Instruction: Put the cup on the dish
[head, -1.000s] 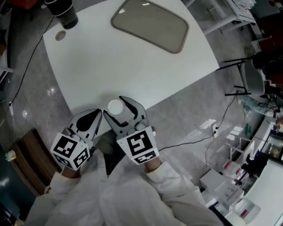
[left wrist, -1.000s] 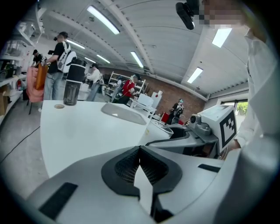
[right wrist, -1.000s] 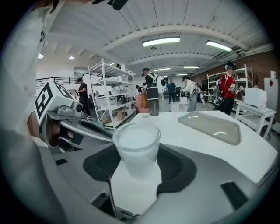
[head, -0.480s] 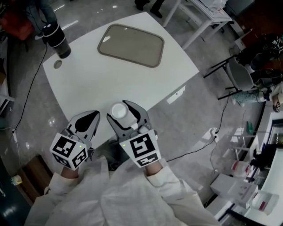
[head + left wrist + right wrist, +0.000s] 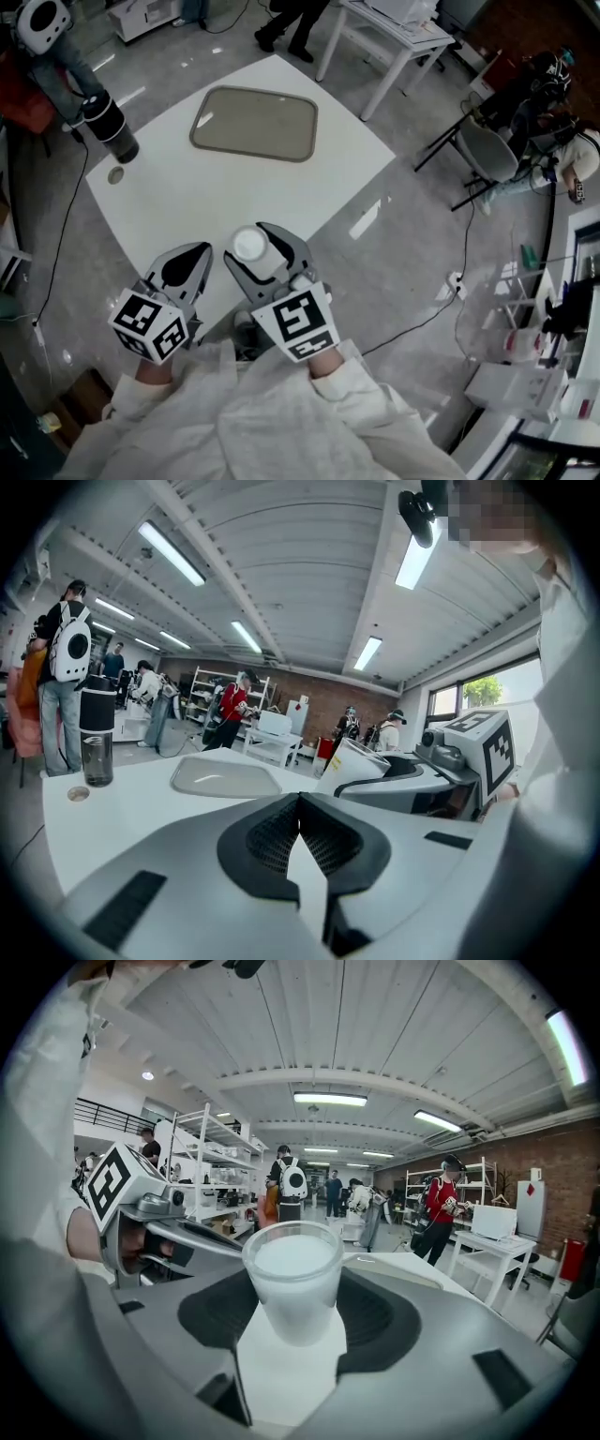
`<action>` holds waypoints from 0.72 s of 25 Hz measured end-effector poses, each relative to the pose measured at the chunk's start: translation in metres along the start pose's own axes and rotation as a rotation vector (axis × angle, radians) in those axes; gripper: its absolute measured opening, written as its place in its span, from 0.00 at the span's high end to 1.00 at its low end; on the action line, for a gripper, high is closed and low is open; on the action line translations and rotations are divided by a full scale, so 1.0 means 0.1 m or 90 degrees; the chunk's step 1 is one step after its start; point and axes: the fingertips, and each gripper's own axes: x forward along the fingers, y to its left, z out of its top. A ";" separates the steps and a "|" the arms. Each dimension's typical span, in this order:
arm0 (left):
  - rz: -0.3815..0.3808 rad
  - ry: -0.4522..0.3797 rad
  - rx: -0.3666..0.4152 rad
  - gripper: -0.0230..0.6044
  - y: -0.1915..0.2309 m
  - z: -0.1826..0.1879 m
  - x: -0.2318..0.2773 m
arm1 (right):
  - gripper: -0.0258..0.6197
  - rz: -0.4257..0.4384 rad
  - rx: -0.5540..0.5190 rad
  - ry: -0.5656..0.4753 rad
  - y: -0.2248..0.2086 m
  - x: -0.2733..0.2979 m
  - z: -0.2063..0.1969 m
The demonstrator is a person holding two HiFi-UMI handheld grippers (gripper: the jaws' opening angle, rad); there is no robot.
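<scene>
A translucent white cup (image 5: 249,245) stands upright between the jaws of my right gripper (image 5: 256,246), which is shut on it over the table's near edge. In the right gripper view the cup (image 5: 292,1277) fills the middle and both pads press its sides. The dish, a grey-beige rounded tray (image 5: 254,124), lies at the far side of the white table (image 5: 187,197), well beyond the cup. My left gripper (image 5: 190,255) sits just left of the right one, shut and holding nothing. In the left gripper view its pads (image 5: 281,832) meet, with the tray (image 5: 225,777) ahead and the cup (image 5: 361,763) at right.
A dark tumbler (image 5: 111,128) stands at the table's far left corner with a small round cap (image 5: 115,175) near it. Chairs (image 5: 483,155), another white table (image 5: 389,33), cables and people stand on the grey floor around.
The head view has pulled back and swung, so table and tray look smaller and farther left. Both grippers keep their places near the front edge; the cup stays gripped.
</scene>
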 end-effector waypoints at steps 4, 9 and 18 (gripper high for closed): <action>-0.015 -0.002 0.008 0.95 -0.03 -0.01 0.02 | 0.55 -0.009 0.004 -0.006 0.03 -0.01 -0.01; -0.037 -0.008 0.023 0.95 -0.12 0.03 -0.03 | 0.55 -0.028 0.019 -0.003 0.12 -0.04 -0.04; -0.048 -0.001 0.008 0.95 -0.06 -0.04 0.18 | 0.55 -0.048 0.040 0.011 -0.01 0.04 -0.17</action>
